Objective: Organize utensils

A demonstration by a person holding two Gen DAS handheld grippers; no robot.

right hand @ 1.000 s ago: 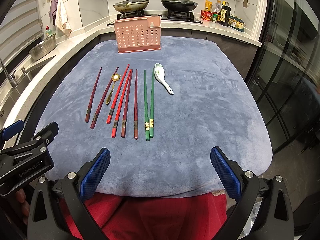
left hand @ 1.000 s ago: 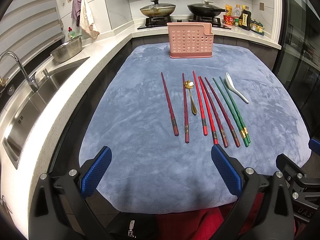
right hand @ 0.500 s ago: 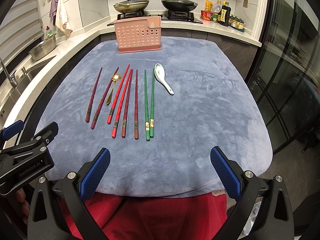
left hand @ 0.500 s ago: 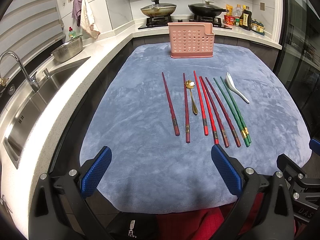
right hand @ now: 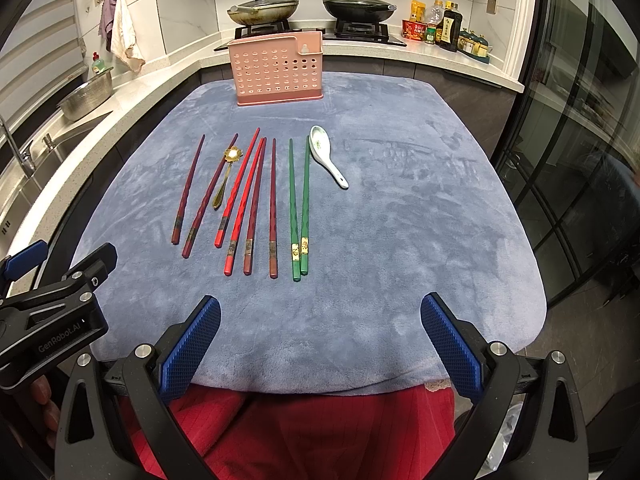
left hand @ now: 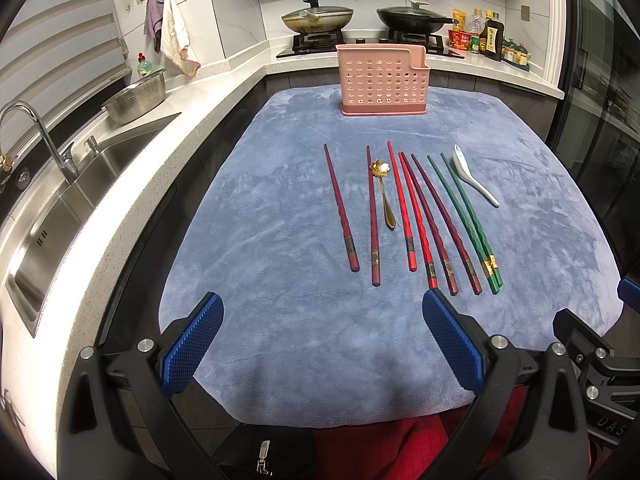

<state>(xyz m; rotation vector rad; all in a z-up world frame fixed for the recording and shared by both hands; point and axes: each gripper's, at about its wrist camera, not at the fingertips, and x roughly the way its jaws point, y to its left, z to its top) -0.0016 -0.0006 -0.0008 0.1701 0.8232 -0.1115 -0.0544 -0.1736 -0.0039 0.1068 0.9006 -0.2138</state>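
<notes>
A pink perforated utensil holder (left hand: 383,81) (right hand: 277,73) stands at the far end of the blue-grey cloth. In front of it lie several red and maroon chopsticks (left hand: 406,207) (right hand: 241,191), a green pair (left hand: 466,216) (right hand: 299,204), a gold spoon (left hand: 383,192) (right hand: 226,174) and a white ceramic spoon (left hand: 472,178) (right hand: 327,155). My left gripper (left hand: 323,344) hangs open over the cloth's near edge, short of the chopstick ends. My right gripper (right hand: 320,344) is open too, just in front of the green pair's ends. Both hold nothing.
A steel sink (left hand: 60,216) with a tap and a colander (left hand: 138,96) lies along the left counter. Two lidded pans (left hand: 318,18) sit on the hob behind the holder, bottles (left hand: 490,36) to their right. A glass door (right hand: 580,152) borders the right side.
Both views have barely shifted; the utensils lie as before and both grippers stay open.
</notes>
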